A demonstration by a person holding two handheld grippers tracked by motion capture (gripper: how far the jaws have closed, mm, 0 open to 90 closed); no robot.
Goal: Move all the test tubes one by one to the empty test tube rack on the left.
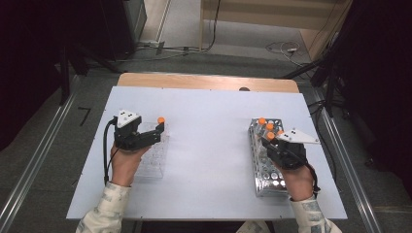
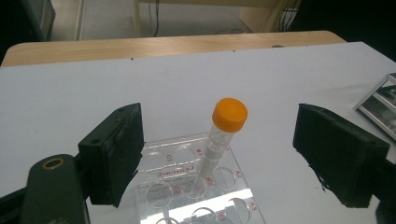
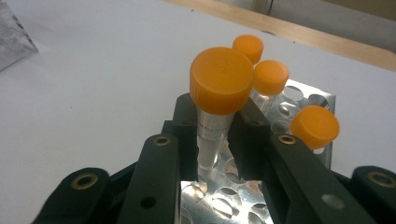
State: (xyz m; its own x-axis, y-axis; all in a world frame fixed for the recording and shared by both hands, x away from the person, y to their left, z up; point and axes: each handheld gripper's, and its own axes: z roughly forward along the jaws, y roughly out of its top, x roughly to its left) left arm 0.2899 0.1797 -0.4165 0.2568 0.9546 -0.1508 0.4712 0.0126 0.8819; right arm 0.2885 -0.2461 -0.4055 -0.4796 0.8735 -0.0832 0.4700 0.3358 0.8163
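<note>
With right gripper (image 3: 219, 135) clamped on orange-capped tube (image 3: 219, 88) over metal rack (image 1: 265, 167) at 3 o'clock, lift vertically; left gripper (image 2: 219, 154) wide open around tube (image 2: 223, 135) seated in clear rack (image 2: 187, 186).

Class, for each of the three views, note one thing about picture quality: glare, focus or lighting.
High view: the white table is evenly lit, the room around it dark. Left gripper view: glare on the clear rack; the open black jaws near the lens look soft. Right gripper view: bright reflections off the metal rack; the orange cap of the clamped tube is sharp, the far table edge blurred.
</note>
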